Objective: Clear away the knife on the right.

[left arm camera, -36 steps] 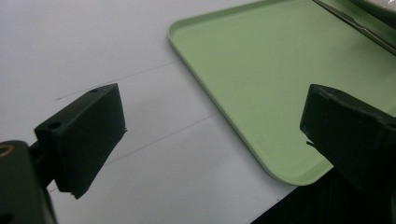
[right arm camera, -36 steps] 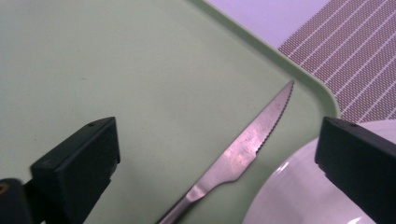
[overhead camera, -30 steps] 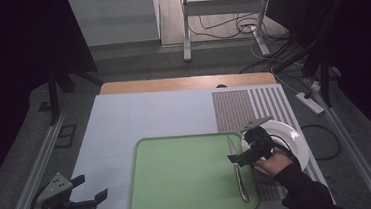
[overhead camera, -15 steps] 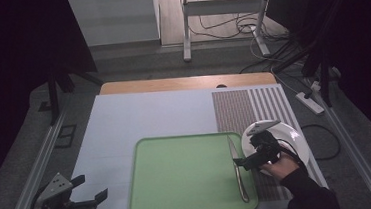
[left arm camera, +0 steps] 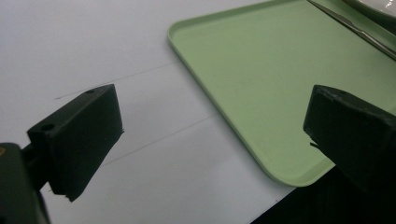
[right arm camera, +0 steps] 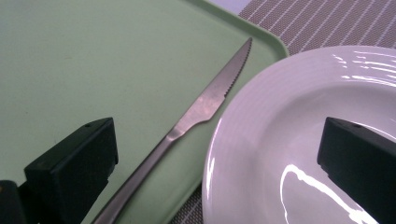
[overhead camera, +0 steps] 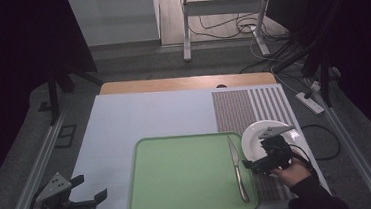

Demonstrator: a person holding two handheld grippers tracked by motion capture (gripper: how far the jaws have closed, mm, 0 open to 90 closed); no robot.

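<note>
A green tray point(overhead camera: 179, 175) lies at the table's front centre. A steel knife point(overhead camera: 237, 169) rests along the tray's right side, tip pointing away. Right of the tray sits a white plate point(overhead camera: 256, 135) on a striped mat. My right gripper point(overhead camera: 252, 165) hovers open over the plate's near left rim, beside the knife; in the right gripper view the knife point(right arm camera: 196, 116) and the plate point(right arm camera: 299, 140) lie between its jaws. My left gripper point(overhead camera: 92, 192) stands open at the front left corner, left of the tray point(left arm camera: 261, 74), with nothing in it.
The striped placemat point(overhead camera: 248, 104) covers the right part of the white table top point(overhead camera: 139, 118). A wooden strip point(overhead camera: 187, 83) runs along the far edge. Cables and a power strip point(overhead camera: 311, 102) lie on the floor to the right.
My right gripper has drawn back toward the front edge and lowered, from the plate's far side to its near left rim. The left gripper has stayed still.
</note>
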